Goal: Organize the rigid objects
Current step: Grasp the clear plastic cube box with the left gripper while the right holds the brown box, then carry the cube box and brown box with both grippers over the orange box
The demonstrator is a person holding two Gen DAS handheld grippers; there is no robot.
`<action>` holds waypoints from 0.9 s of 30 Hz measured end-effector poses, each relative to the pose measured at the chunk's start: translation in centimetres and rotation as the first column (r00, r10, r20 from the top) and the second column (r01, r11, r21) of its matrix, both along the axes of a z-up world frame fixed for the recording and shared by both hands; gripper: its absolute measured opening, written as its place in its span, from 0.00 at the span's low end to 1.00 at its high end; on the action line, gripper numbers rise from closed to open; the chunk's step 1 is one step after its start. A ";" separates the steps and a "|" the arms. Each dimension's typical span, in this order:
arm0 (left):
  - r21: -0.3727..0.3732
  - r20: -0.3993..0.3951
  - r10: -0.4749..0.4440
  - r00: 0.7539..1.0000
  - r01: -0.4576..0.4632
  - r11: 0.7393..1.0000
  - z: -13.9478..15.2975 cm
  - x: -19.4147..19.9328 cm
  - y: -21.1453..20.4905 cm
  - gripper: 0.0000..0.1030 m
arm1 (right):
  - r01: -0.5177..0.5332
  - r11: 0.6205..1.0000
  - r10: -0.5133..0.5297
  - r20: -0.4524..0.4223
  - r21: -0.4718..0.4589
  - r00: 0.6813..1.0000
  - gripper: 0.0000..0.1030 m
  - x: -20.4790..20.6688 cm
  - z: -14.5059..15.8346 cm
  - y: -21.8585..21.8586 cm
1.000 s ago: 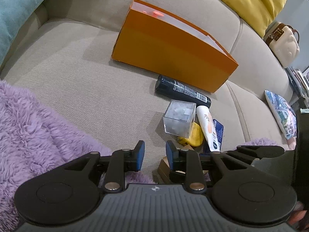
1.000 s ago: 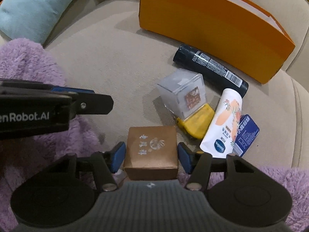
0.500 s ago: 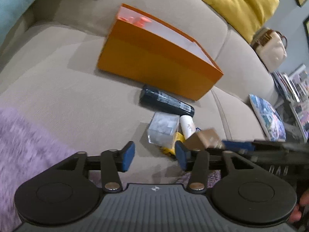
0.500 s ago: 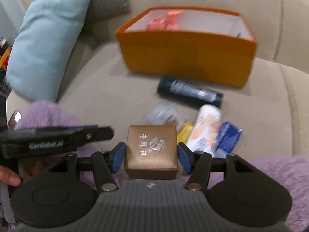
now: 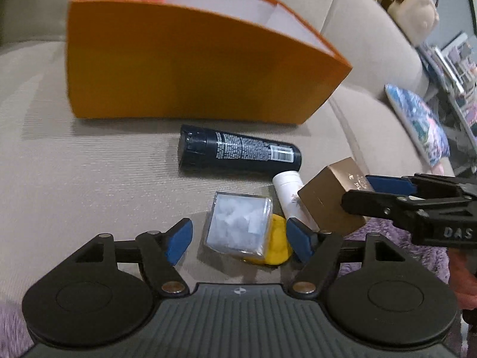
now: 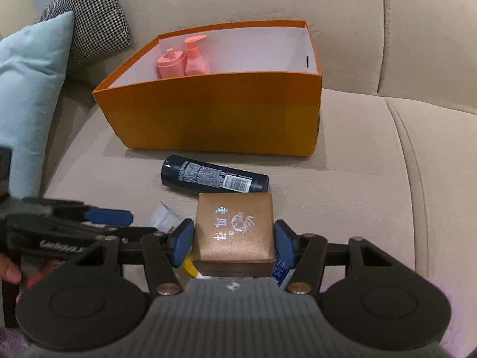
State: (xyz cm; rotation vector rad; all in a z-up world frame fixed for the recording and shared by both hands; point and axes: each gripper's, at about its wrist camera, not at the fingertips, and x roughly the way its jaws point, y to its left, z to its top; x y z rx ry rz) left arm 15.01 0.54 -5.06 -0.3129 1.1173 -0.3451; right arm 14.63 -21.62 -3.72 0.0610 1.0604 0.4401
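Observation:
An orange box (image 6: 223,113) stands on the sofa seat with two pink bottles (image 6: 184,59) inside. In front of it lie a dark tube (image 5: 238,152), a white tube (image 5: 287,191), a clear plastic cube (image 5: 238,226), a yellow item (image 5: 278,244) and a blue packet (image 6: 280,265). My left gripper (image 5: 238,240) hangs over the clear cube. Its jaws are opening, with the cube between them and a gap at each pad. My right gripper (image 6: 234,238) is shut on a brown gift box (image 6: 234,229), held above the seat to the right of the left gripper.
A light blue cushion (image 6: 26,95) and a houndstooth cushion (image 6: 89,15) sit at the sofa's left end. A purple fluffy blanket (image 5: 402,238) covers the near seat edge. A patterned cushion (image 5: 417,119) and a cream bag (image 5: 414,9) lie to the right.
My left gripper went from nearly shut to wide and moved forward over the clear cube. My right gripper lifted the brown gift box and swung toward the orange box.

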 end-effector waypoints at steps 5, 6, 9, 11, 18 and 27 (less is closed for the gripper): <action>-0.012 -0.047 -0.029 0.998 0.028 1.000 -1.2 1.3 -0.2 0.73 | -0.012 1.000 0.013 -0.026 0.014 1.000 0.58 1.0 -1.4 0.0; -0.013 -0.050 -0.030 0.998 0.029 0.999 -1.4 1.4 -0.2 0.72 | -0.013 1.000 0.013 -0.029 0.014 0.999 0.58 1.1 -1.5 0.0; -0.034 -0.060 -0.036 0.998 0.034 0.999 -1.7 1.6 -0.2 0.62 | -0.015 0.999 0.016 -0.031 0.030 0.999 0.58 1.3 -1.8 0.1; -0.046 -0.054 -0.046 0.998 0.043 0.998 -1.6 1.5 -0.3 0.57 | -0.015 0.999 0.016 -0.031 0.036 0.999 0.58 1.4 -1.9 0.1; -0.003 -0.008 -0.042 0.999 0.042 0.999 -0.2 0.7 -0.7 0.55 | -0.017 1.000 0.017 -0.008 0.026 1.000 0.58 1.0 -1.4 0.3; -0.053 0.131 0.036 0.991 -0.030 0.998 9.1 1.0 1.1 0.55 | -0.018 0.991 0.004 0.101 0.134 0.995 0.58 2.6 5.1 -0.7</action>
